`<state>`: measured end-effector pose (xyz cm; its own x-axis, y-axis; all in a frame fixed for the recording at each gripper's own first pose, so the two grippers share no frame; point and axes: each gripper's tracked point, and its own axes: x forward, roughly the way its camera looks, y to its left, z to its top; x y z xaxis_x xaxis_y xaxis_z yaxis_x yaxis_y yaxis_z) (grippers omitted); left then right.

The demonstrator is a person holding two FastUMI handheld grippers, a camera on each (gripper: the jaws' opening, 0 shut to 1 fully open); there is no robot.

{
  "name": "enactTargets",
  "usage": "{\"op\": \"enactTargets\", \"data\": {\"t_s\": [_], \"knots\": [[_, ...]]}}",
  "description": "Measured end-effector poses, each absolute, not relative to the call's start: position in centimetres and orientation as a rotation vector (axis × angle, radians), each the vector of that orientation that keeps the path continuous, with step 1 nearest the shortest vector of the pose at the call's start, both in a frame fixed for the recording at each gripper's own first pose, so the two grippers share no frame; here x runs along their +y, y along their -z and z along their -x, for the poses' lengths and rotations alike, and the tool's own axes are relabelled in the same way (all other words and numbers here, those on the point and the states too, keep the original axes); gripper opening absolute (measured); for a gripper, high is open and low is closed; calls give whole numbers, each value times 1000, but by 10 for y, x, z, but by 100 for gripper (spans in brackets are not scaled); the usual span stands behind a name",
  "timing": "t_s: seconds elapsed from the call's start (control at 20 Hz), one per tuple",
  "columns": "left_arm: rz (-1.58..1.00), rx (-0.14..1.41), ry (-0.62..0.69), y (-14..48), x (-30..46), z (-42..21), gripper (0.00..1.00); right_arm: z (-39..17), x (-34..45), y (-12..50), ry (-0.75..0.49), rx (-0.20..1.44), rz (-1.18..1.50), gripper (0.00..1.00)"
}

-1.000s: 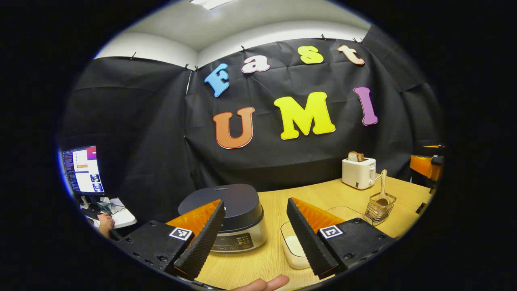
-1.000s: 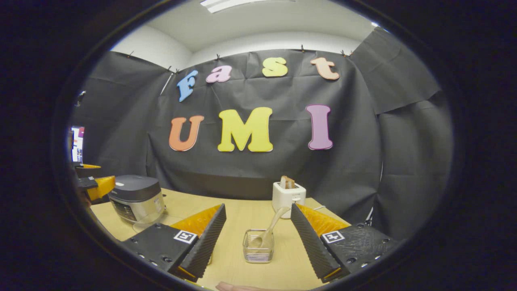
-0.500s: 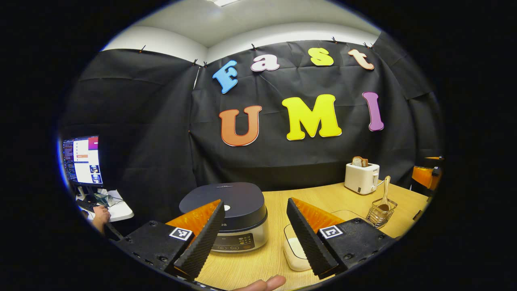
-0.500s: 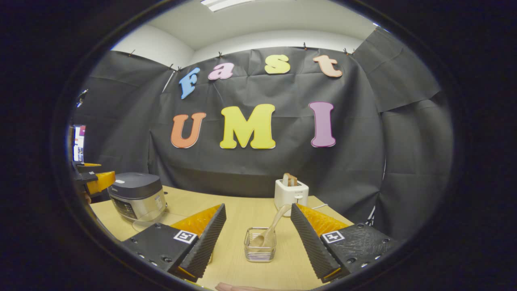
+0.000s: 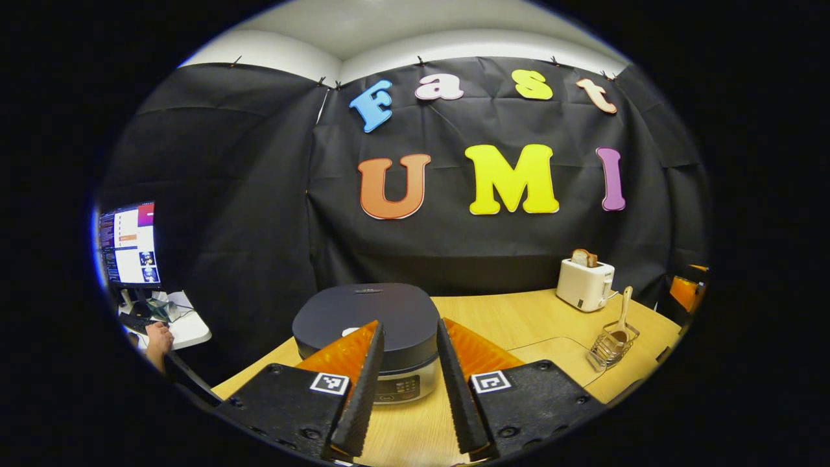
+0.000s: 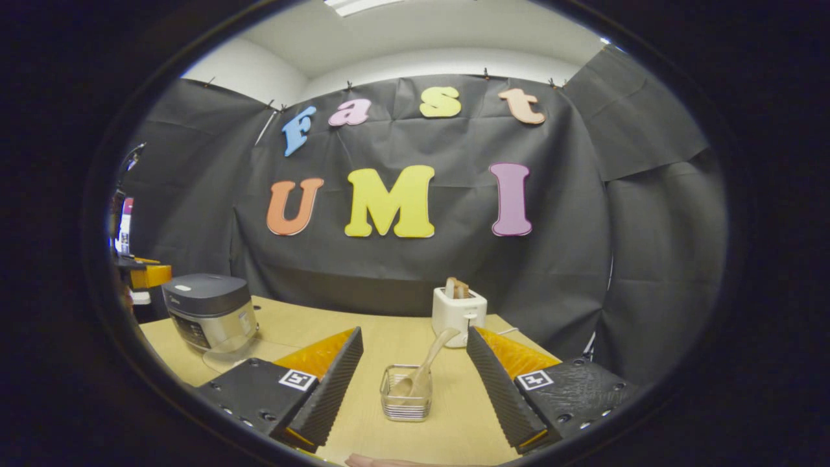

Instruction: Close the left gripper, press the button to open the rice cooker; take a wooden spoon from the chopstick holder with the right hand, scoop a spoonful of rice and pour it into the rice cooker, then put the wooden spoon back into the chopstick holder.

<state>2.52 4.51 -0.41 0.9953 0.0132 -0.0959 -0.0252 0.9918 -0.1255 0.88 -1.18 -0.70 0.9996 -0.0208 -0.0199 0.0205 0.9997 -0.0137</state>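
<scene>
The rice cooker [image 5: 366,311] has a dark lid that is down, and it stands on the wooden table just beyond my left gripper [image 5: 409,325]. That gripper is open by a narrow gap with nothing between its fingers, and a pale button [image 5: 350,332] peeks past the left one. The same rice cooker [image 6: 207,311] sits at the far left in the right gripper view. My right gripper [image 6: 414,332] is open wide and frames the wire chopstick holder [image 6: 406,399], where the wooden spoon [image 6: 428,363] leans. The holder [image 5: 609,344] and spoon [image 5: 624,311] also show at the right.
A white toaster [image 6: 457,311] with bread stands behind the holder near the cloth wall. A clear lid [image 5: 564,350] lies on the table right of the cooker. Off the table's left, a monitor [image 5: 128,246] and a person's hand [image 5: 157,337] are on a side desk.
My left gripper's fingers have narrowed from wide open to a small gap, and it has risen and moved over the cooker's lid. The right gripper has barely shifted.
</scene>
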Motion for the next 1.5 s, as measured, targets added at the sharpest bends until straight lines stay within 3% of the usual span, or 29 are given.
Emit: {"op": "enactTargets", "data": {"t_s": [0.05,0.1,0.15,0.2,0.25,0.35,0.75,1.25,1.5], "knots": [[139,101,-20,3,51,-29,49,-9,-14,6,24,18,13,95],[154,110,-17,2,55,-32,32,-9,-15,6,28,17,13,96],[173,120,-18,2,61,-36,31,-10,-17,5,32,17,13,96],[191,137,-25,3,68,-40,14,-11,-17,5,34,16,12,96],[209,160,-31,7,73,-45,15,-12,-19,5,36,17,11,96],[225,217,-39,16,82,-54,4,-12,-23,4,42,17,5,96],[204,409,-40,70,92,-84,3,-13,-28,2,40,19,-13,96],[220,482,21,77,90,-83,3,-13,-19,5,18,26,2,96],[252,437,36,69,95,-86,3,-20,-19,18,20,64,11,96]]}}
